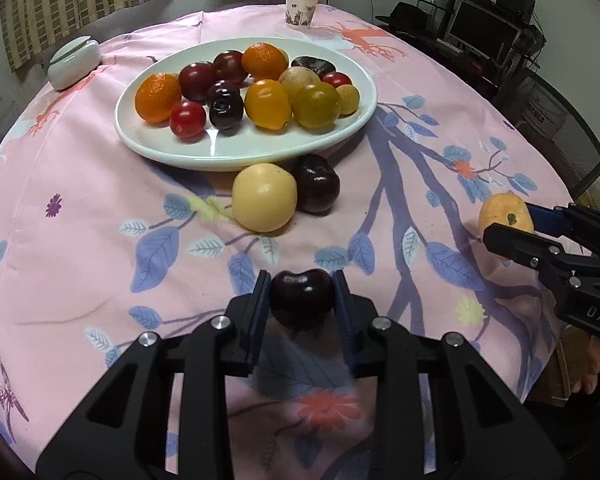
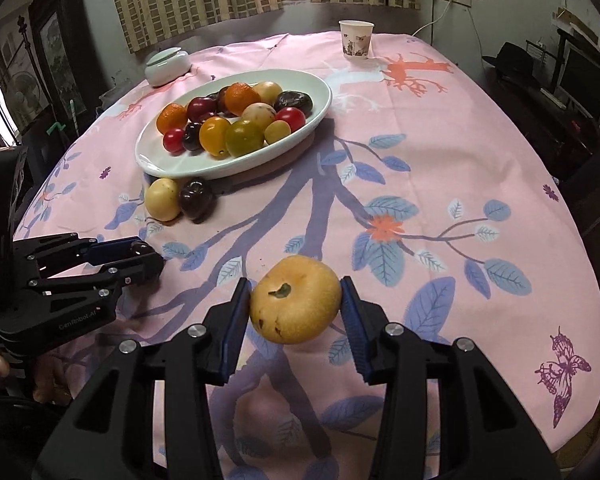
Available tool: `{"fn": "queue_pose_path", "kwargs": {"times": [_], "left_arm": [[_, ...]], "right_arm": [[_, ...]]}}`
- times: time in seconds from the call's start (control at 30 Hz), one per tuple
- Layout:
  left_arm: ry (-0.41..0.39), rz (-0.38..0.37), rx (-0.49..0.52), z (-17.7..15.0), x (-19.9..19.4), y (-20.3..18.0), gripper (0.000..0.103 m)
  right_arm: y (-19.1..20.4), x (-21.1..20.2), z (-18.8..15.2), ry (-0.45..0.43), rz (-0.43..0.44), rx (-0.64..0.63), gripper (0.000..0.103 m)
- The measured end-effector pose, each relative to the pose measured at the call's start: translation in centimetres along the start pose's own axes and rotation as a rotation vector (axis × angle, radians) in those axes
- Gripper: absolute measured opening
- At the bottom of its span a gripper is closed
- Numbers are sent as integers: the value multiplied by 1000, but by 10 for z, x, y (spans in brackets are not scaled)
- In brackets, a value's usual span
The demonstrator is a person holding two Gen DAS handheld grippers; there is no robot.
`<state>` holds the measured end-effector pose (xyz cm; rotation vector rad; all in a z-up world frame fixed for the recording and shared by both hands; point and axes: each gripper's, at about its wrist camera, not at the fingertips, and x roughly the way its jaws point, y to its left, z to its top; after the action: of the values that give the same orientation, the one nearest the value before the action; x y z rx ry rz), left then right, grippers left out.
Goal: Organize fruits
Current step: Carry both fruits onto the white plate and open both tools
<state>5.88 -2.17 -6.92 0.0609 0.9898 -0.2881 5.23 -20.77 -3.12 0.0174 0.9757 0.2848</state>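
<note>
Left gripper (image 1: 302, 300) jaws grasp one dark plum (image 1: 302, 298); right gripper (image 2: 296, 308) jaws grasp one yellow pear (image 2: 295, 306).

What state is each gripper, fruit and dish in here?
Left gripper: shut on a dark plum.
Right gripper: shut on a yellow fruit.
Plate: holding fruit.
Pale fruit and dark fruit: loose on the tablecloth.
Paper cup: upright.
Lidded dish: closed.

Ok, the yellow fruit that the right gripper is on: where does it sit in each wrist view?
Left wrist view: yellow fruit at the far right edge, between the right gripper fingers.
Right wrist view: lower centre, between the same gripper's pads.
Shared landmark: the white oval plate of fruit beyond.
</note>
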Motion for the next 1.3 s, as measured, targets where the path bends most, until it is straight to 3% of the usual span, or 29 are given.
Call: {"fn": "queue_pose_path", "kwargs": {"times": [0.53,0.87,1.03,1.3], "left_arm": [[-94,27,-31,16,-32,26,31],[-174,94,-81,75,-36,79,32],[-137,65,-128,107,-4,100,32],[-96,47,-152,112,23,108,32]], "right_arm": [[37,14,29,-4,69,-72,45],[70,35,79,-20,135,-130,45],[92,60,105,-39,143,-173,45],[100,86,117,-15,138,-181,45]]}}
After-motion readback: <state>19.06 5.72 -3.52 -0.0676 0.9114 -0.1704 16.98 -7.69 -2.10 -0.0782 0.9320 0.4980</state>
